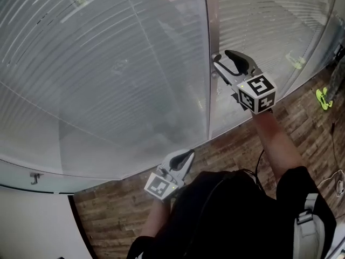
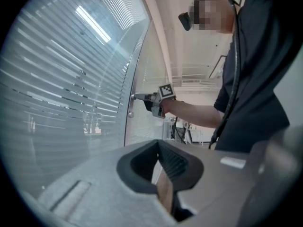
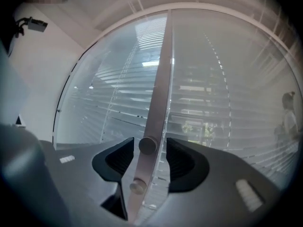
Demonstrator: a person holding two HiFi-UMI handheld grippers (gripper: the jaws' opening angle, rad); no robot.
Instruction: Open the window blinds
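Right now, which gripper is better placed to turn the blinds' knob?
Right. The right gripper has its open jaws either side of the knob on the post; the left gripper hangs low, away from it.

Your right tongs (image 3: 150, 151) stand with the jaws apart, one on either side of the grey upright frame post (image 3: 161, 79). A round knob (image 3: 147, 145) on the post sits between the pads, and neither pad touches it. A second knob (image 3: 137, 187) sits lower. The blinds (image 3: 203, 93) hang behind glass on both sides, with greenery showing between the level slats.
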